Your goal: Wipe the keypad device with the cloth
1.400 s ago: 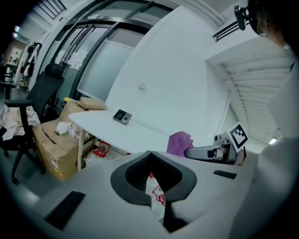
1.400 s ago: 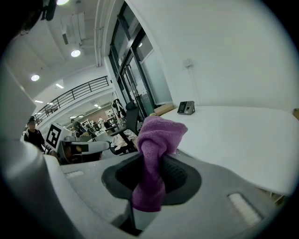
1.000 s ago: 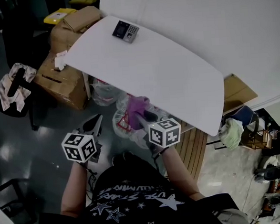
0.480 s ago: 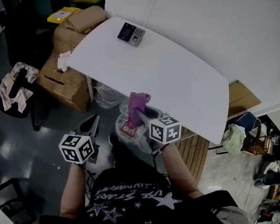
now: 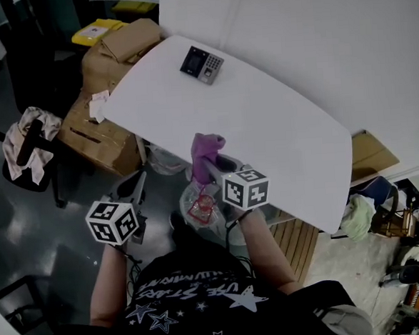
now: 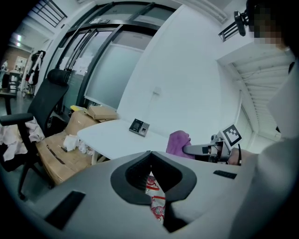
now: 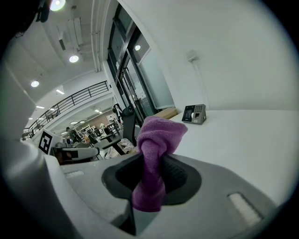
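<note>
The dark keypad device [image 5: 202, 64] lies near the far left end of the white table [image 5: 278, 122]; it also shows in the left gripper view [image 6: 139, 126] and the right gripper view [image 7: 195, 114]. My right gripper [image 5: 208, 167] is shut on a bunched purple cloth [image 5: 206, 153], held upright at the table's near edge, well short of the device. The cloth [image 7: 154, 149] sticks up between the jaws of the right gripper [image 7: 152, 175]. My left gripper [image 5: 137, 188] hangs lower left, off the table, shut and holding nothing [image 6: 150, 154]. The cloth [image 6: 178, 143] shows there too.
Cardboard boxes [image 5: 109, 63] stand by the table's left end, with a yellow item [image 5: 100, 29] behind them. A black chair draped with fabric [image 5: 27, 144] is at far left. A plastic bag with red print [image 5: 201, 205] sits on the floor below the grippers.
My right gripper has lifted the purple cloth up and forward to the table's near edge. The left gripper has barely moved.
</note>
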The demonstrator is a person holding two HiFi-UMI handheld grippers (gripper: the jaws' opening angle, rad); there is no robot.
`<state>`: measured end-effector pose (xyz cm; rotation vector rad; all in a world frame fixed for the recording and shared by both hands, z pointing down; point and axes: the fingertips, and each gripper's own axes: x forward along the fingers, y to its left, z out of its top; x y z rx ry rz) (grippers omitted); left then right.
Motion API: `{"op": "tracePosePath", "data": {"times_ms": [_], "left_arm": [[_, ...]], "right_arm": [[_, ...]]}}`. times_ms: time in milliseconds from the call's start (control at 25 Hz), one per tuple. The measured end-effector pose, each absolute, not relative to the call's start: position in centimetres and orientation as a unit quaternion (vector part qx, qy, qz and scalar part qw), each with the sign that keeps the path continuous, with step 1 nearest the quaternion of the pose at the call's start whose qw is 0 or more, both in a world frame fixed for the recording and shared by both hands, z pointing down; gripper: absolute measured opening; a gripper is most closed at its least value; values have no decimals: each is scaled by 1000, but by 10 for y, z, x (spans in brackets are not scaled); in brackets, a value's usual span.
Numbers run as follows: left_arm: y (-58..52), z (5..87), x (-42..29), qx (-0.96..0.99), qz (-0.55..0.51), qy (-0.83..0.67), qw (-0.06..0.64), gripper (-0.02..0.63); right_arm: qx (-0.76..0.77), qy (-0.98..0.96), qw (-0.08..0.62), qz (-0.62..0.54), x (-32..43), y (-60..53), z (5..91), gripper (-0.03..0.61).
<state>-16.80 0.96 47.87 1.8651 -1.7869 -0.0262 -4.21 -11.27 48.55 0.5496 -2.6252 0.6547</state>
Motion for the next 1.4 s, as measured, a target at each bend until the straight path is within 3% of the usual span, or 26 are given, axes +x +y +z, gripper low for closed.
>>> {"op": "tracePosePath", "data": {"times_ms": [680, 1400], "left_arm": [[-110, 483, -216, 699, 14, -658, 279, 6], [-174, 489, -228, 729, 44, -621, 286, 6]], "right_arm": [[201, -927, 180, 262, -84, -228, 503, 100], [246, -908, 171, 292, -83, -267, 519, 100]]}}
